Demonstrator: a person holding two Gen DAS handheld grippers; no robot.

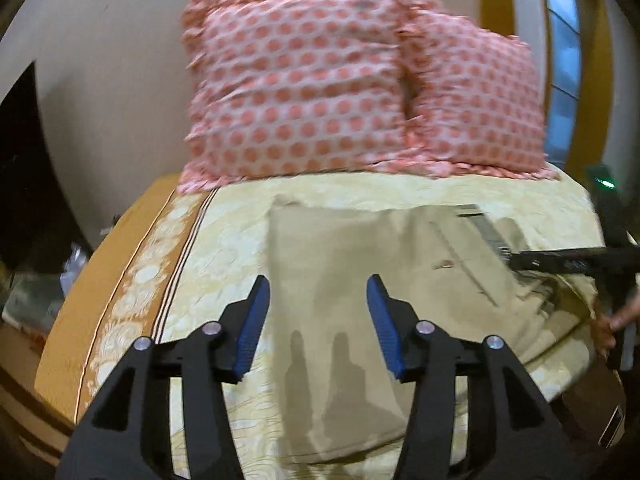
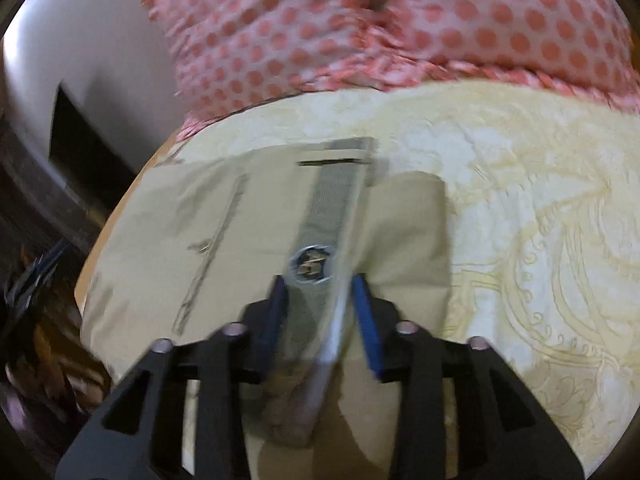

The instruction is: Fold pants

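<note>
Beige pants (image 1: 360, 264) lie spread flat on the cream patterned bedspread (image 1: 224, 240). My left gripper (image 1: 316, 320) is open and empty, hovering just above the pants' near left part. In the right wrist view my right gripper (image 2: 320, 312) is shut on the grey waistband (image 2: 328, 216) of the pants (image 2: 168, 232), near its metal button (image 2: 312, 266). The waistband is lifted and stretches away from the jaws. The right gripper also shows at the right edge of the left wrist view (image 1: 516, 260), on the pants' waist end.
Two pink polka-dot pillows (image 1: 304, 80) stand at the head of the bed, behind the pants. The bed's left edge with an orange border (image 1: 120, 280) drops to a dark floor area. A window (image 1: 564, 40) is at the far right.
</note>
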